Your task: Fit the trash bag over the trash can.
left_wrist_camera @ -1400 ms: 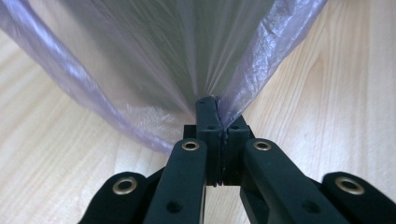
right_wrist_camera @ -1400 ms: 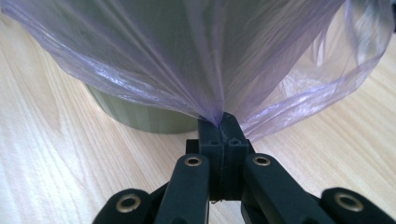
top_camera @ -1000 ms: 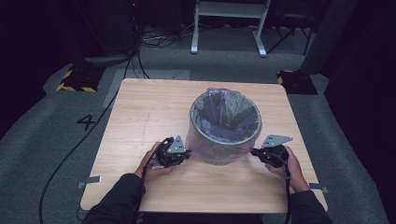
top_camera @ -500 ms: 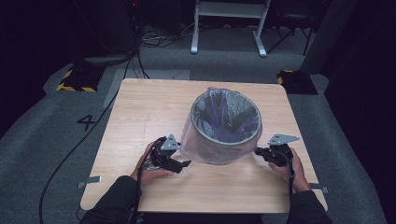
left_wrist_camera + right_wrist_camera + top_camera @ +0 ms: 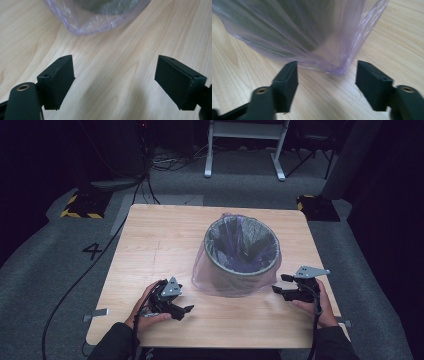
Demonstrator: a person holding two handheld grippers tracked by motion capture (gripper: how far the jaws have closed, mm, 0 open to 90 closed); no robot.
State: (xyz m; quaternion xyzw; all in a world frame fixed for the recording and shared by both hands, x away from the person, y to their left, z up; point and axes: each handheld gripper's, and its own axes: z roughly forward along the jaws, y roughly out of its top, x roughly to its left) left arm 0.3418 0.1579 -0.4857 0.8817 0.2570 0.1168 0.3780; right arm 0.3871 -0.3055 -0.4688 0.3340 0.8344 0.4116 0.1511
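A round mesh bin (image 5: 242, 252) stands a little right of centre in the high view, on a pale wooden table (image 5: 160, 240). A thin purple plastic bag (image 5: 210, 277) lines it: the bag drapes over the rim, hangs loose down the outside and pools on the wood at the base. Inside the bin I see the folds of the liner and nothing else that I can make out.

The left gripper (image 5: 181, 310) sits at lower left of that view, clear of the bag, its jaws spread wide with bare wood between them; in the left gripper view the bag's edge (image 5: 97, 22) lies well ahead at the top. The right gripper (image 5: 279, 284) sits at lower right, just beside the bag's skirt. Its jaws have just been opening, and in the right gripper view the bag's lower fold (image 5: 337, 67) hangs ahead of the parted pads without either one pressing on it.

The near edge of the table runs close under both hands. The widest bare stretch of wood lies in the left half, with a narrower strip behind the bin.
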